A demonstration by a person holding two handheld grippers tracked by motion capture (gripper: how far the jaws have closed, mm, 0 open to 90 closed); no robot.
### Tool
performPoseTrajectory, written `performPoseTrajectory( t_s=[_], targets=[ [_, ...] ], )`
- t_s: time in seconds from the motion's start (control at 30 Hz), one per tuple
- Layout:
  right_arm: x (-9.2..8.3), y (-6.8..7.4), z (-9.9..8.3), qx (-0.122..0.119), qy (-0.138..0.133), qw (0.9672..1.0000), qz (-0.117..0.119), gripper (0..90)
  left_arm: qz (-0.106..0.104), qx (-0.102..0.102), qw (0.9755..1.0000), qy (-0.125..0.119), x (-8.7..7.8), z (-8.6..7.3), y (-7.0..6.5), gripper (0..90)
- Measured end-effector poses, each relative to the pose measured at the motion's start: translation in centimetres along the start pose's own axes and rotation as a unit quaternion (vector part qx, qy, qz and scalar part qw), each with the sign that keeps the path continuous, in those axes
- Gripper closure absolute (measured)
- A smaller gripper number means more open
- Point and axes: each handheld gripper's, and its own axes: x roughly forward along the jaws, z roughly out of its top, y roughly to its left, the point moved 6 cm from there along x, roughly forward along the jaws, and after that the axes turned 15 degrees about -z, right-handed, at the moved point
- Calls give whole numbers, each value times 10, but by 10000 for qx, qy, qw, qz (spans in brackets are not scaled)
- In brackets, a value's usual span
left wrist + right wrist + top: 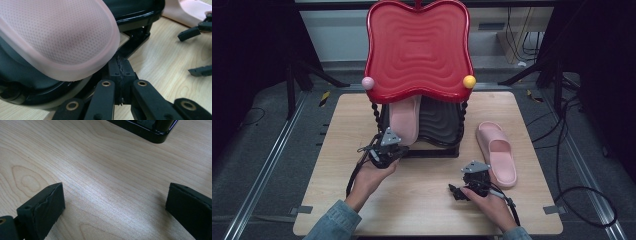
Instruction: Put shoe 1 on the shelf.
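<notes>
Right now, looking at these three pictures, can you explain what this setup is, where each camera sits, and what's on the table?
A person sits at a wooden table holding a hand-operated two-jaw gripper in each hand. The high view looks down from above; the other two ride on the grippers. The left gripper is shut, holding nothing, just below a pink slipper that lies on the lower black shelf of a rack with a red top tray. The right gripper is open over bare wood. A second pink slipper lies on the table beside the rack.
</notes>
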Motion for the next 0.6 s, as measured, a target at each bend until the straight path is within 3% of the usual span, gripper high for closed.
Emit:
performPoseTrajectory(
  t_s=[0.23,0.4,0.6],
  targets=[
    [0,0,0,-5,1,10000,3,25,-14,-76,10000,-50,1,4,6,899],
    [0,0,0,-6,2,10000,4,25,-82,-144,9998,49,4,2,9,891],
    [0,0,0,6,16,10000,-25,21,-98,-177,9998,-86,3,2,4,841]
  ],
)
